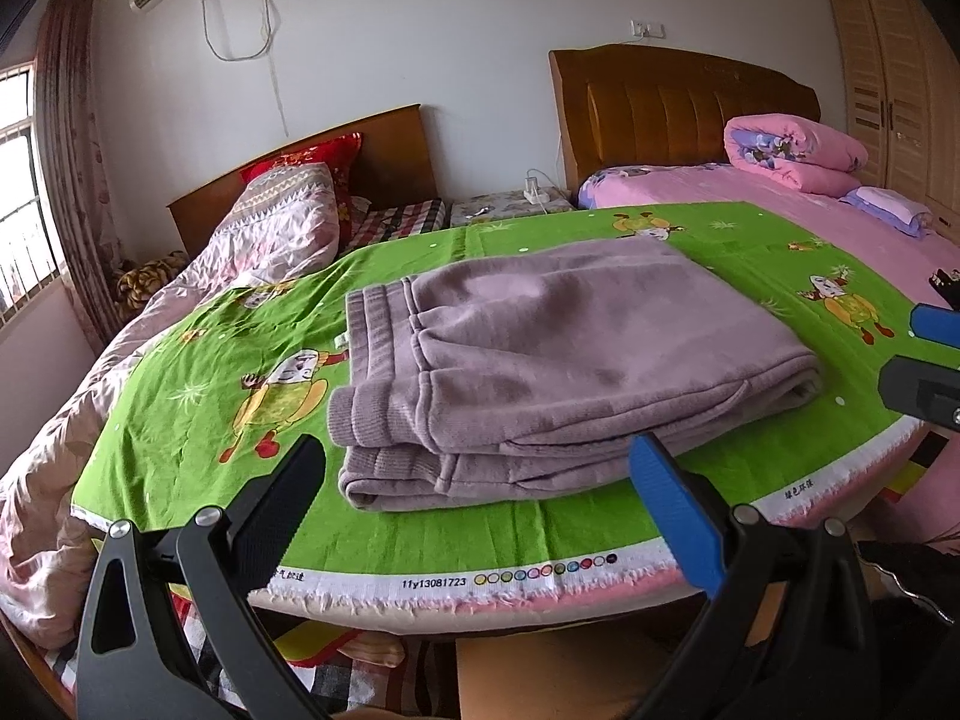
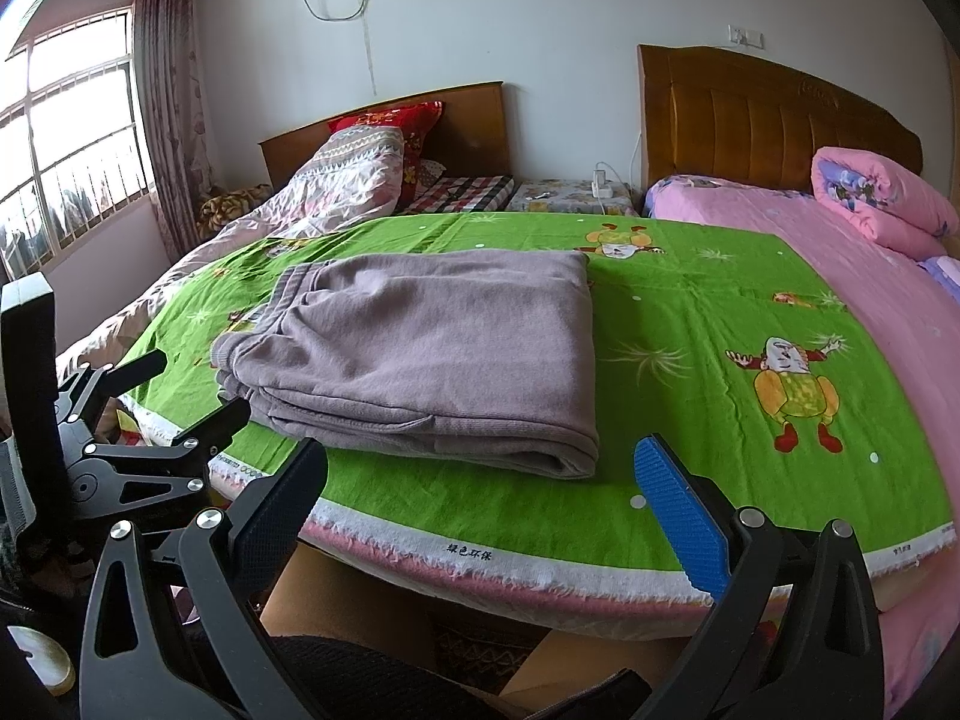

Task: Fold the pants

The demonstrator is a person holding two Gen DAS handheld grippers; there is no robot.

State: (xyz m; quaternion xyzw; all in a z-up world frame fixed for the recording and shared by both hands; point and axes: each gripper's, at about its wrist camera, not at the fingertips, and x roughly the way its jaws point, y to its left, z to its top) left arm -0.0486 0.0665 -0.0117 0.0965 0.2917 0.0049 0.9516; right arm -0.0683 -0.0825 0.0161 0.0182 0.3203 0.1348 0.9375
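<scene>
Mauve fleece pants (image 1: 540, 360) lie folded into a thick rectangle on a green cartoon-print cloth (image 1: 198, 414), waistband and cuffs to the left. In the right wrist view the same pants (image 2: 420, 348) rest left of centre on the cloth (image 2: 690, 348). My left gripper (image 1: 480, 492) is open, held just short of the pants' near edge with nothing between its fingers. My right gripper (image 2: 480, 498) is also open and empty, near the cloth's front edge, by the pants' near right corner. The right gripper's fingers (image 1: 924, 360) show at the right edge of the left wrist view, and the left gripper (image 2: 186, 390) shows at the left of the right wrist view.
The cloth covers a pink bed (image 2: 870, 276) with a rolled pink quilt (image 2: 882, 204) by its headboard. A second bed with a rumpled quilt (image 1: 264, 240) and red pillow stands to the left. A bedside stand with a charger (image 2: 600, 186) sits between them. A window (image 2: 66, 138) is at far left.
</scene>
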